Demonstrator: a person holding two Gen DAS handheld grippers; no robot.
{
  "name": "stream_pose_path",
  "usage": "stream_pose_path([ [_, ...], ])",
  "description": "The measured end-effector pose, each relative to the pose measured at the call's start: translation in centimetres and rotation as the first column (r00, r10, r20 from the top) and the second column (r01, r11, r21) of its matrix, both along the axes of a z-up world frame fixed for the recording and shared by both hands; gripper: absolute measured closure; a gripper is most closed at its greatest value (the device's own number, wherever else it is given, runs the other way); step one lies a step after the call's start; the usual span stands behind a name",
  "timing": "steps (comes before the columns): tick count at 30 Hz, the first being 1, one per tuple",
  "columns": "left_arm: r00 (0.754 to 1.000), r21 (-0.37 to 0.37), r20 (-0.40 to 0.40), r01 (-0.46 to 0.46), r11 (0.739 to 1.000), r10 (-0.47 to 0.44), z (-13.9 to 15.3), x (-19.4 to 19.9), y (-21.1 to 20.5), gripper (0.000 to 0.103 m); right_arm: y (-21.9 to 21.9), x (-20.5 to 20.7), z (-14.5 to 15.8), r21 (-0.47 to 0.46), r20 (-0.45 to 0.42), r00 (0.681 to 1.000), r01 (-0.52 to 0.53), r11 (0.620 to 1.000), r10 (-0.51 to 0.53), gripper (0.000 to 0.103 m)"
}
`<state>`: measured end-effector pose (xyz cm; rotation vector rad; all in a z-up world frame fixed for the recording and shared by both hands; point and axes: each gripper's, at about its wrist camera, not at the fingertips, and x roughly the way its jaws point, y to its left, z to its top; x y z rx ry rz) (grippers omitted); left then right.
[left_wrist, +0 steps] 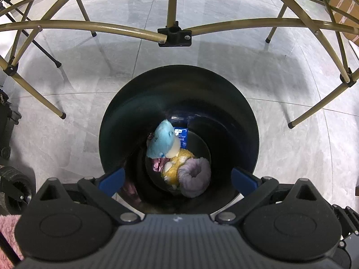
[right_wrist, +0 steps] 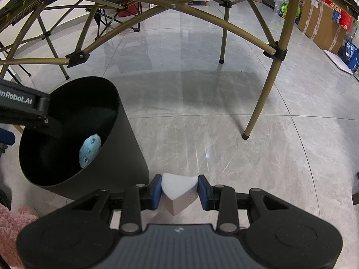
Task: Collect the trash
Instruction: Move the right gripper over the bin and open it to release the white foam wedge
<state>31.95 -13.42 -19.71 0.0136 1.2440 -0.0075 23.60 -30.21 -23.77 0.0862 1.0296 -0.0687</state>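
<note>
A black round bin (left_wrist: 246, 121) stands on the floor, and my left gripper (left_wrist: 178, 180) hangs straight over its mouth, open wide with nothing between its blue pads. Down inside lie a blue plush toy (left_wrist: 162, 140), a yellow plush piece (left_wrist: 177, 164), a pale purple ring-shaped plush (left_wrist: 196, 174) and a blue packet (left_wrist: 181, 134). In the right wrist view the same bin (right_wrist: 125, 157) stands to the left, with the blue plush toy (right_wrist: 89, 148) showing inside. My right gripper (right_wrist: 180, 191) is shut on a white folded wedge-shaped piece (right_wrist: 178, 187) above the floor, right of the bin.
Gold folding table legs (left_wrist: 172, 4) cross above and behind the bin, one leg (right_wrist: 262, 94) standing to the right. Cardboard boxes (right_wrist: 323, 22) and bags line the far right wall. Pink fluffy fabric (right_wrist: 13, 224) shows at the lower left. A black wheel (left_wrist: 15, 190) sits left.
</note>
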Motion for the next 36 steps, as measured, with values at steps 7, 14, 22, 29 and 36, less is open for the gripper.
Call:
stream_pose_path([
  [7,1.000,0.001,0.003,-0.004,1.000,0.004,0.0,0.0,0.4,0.000,0.2,0.0,0.2,-0.001,0.002,1.000,-0.006,1.000,0.006,0.070],
  [14,1.000,0.004,0.010,-0.009,1.000,0.009,0.2,-0.2,1.2,0.000,0.5,0.1,0.5,-0.004,0.009,1.000,-0.015,1.000,0.015,0.070],
  [22,1.000,0.016,0.024,-0.013,1.000,0.012,0.5,-0.7,2.3,0.000,1.5,0.3,1.3,-0.006,0.032,0.999,-0.037,0.999,0.038,0.070],
  [29,0.999,0.027,0.039,-0.030,0.999,0.029,0.6,-1.1,4.1,0.000,2.7,0.6,2.3,-0.002,0.063,0.996,-0.061,0.998,0.061,0.070],
  [36,0.997,0.041,0.057,-0.051,0.998,0.049,0.8,-1.5,6.2,0.000,4.9,1.2,3.9,0.002,0.104,0.990,-0.101,0.995,0.101,0.070],
])
